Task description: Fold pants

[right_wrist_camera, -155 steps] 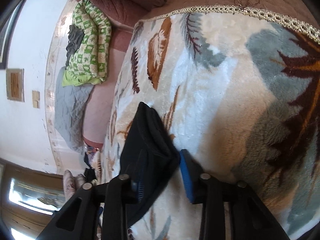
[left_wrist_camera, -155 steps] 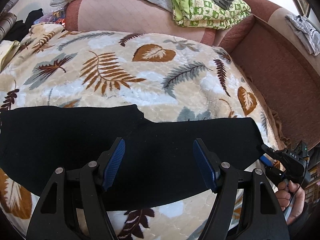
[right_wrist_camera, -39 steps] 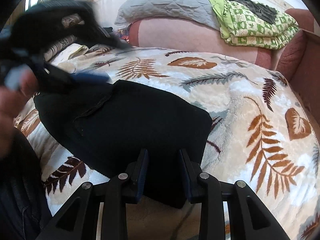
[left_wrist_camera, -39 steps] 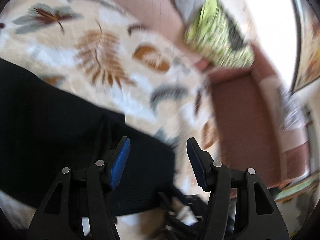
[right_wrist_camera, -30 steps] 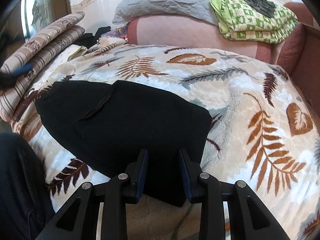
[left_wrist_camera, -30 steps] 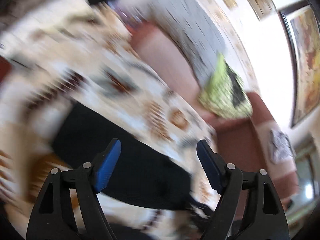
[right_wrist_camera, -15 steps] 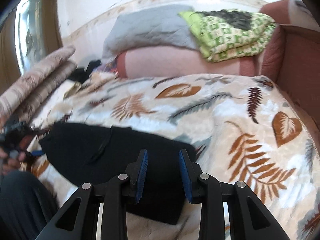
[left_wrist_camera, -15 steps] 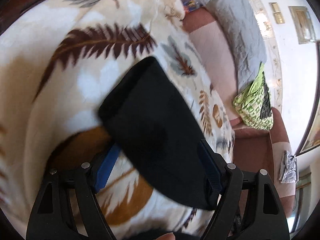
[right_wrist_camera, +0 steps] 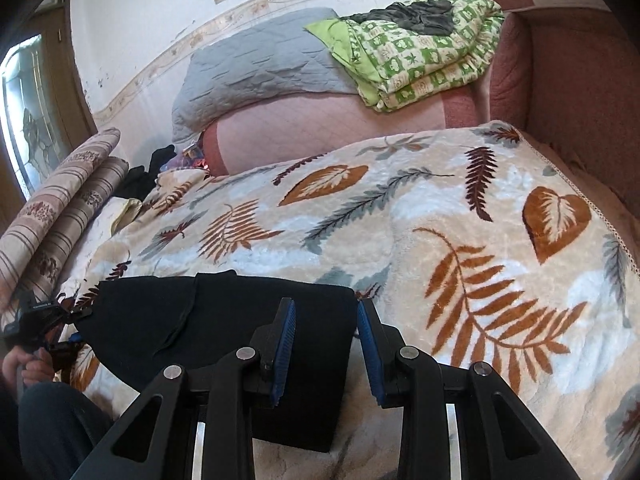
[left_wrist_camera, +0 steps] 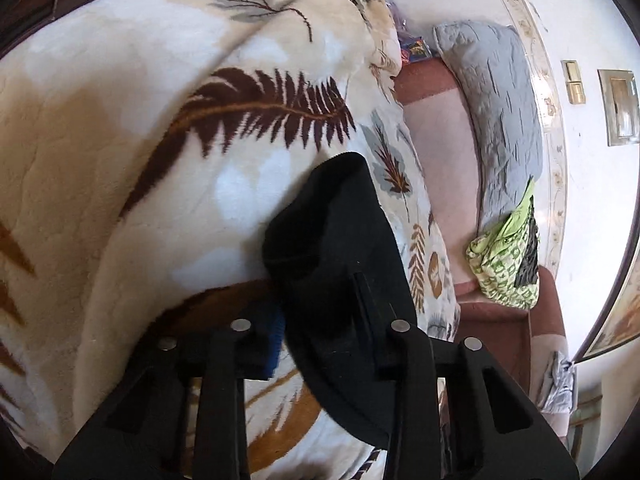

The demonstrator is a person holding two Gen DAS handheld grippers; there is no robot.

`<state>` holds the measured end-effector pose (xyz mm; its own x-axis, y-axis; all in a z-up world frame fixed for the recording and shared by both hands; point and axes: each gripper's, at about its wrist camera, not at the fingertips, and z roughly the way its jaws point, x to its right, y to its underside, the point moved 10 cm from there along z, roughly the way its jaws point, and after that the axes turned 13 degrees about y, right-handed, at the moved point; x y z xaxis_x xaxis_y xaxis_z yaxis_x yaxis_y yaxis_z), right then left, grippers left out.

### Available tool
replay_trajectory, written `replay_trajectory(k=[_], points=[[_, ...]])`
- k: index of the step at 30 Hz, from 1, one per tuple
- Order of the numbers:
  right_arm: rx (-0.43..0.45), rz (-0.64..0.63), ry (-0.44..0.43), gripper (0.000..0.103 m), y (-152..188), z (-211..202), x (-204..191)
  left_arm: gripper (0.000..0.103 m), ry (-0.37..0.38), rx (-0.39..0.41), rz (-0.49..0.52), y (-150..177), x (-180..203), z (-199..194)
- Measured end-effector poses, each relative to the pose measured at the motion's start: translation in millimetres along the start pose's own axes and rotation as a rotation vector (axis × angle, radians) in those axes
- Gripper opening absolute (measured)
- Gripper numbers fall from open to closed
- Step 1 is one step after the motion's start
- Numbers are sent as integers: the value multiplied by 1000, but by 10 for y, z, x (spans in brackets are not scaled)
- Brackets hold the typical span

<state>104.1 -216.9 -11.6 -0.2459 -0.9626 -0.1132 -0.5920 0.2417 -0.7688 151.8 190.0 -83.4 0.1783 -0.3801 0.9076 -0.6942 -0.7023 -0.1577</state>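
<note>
Black pants (right_wrist_camera: pixel 224 320) lie folded into a short band on the leaf-print blanket (right_wrist_camera: pixel 440 240). My right gripper (right_wrist_camera: pixel 325 308) hovers over their right end. Its blue pads stand a little apart with no cloth pinched between them. At the band's far left end a hand holds my left gripper (right_wrist_camera: pixel 44 320). In the left wrist view that end of the pants (left_wrist_camera: pixel 332 248) bunches up between the fingers of my left gripper (left_wrist_camera: pixel 320 312). Its jaws are closing on the cloth. The blue left pad (left_wrist_camera: pixel 276 336) touches the cloth and the fabric hides the other pad.
A green patterned quilt (right_wrist_camera: pixel 420 52) and a grey quilt (right_wrist_camera: pixel 260 68) rest on the sofa back behind the blanket. The reddish armrest (right_wrist_camera: pixel 560 80) rises at the right. Striped rolled cushions (right_wrist_camera: pixel 52 208) lie at the left, and the person's leg (right_wrist_camera: pixel 52 428) is at the lower left.
My left gripper dropped from mid-air to the left end of the pants and its wide-open jaws closed around the cloth. My right gripper rose slightly and tilted; the pants stayed put.
</note>
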Motion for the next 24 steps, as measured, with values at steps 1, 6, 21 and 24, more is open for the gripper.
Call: replay_trajectory(k=[1,6,21,24], points=[[-1,0,1,30,2,-1,2,26,-7,6,5,3,5,-11],[-6,28,-3,30,-1,-23,63,14,-101,5,141,14,173,-41],[-206,203,-425,32,-438,296,101,9,-85,5,1016,1466,2319,231],[-242,398,-476,32,-445,364,286,9,-32,-60,1049,1938,2455,588]])
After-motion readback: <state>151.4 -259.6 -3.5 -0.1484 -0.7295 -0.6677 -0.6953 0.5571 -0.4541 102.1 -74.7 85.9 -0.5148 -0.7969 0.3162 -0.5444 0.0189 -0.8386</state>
